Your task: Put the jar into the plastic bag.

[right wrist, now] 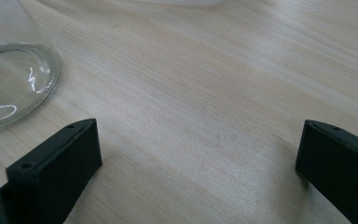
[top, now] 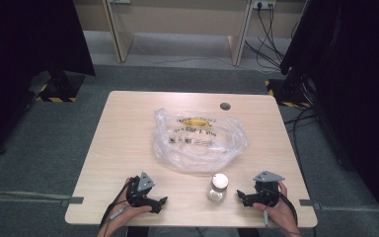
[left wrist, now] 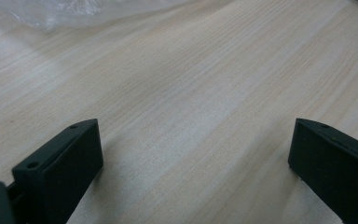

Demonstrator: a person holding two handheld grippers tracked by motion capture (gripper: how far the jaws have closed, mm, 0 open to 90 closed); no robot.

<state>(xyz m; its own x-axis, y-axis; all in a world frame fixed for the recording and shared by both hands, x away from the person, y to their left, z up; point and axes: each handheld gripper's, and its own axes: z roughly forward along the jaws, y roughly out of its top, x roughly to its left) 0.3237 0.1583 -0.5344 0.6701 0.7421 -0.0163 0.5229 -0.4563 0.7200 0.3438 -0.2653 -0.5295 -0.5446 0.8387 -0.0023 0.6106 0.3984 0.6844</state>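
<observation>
There's printing on the clear plastic bag lying mid-worktop: a yellow mark at its far side with a line of dark lettering just beneath, then a small label strip nearer. All of it is too blurred to read. Nothing else carries legible text.
</observation>
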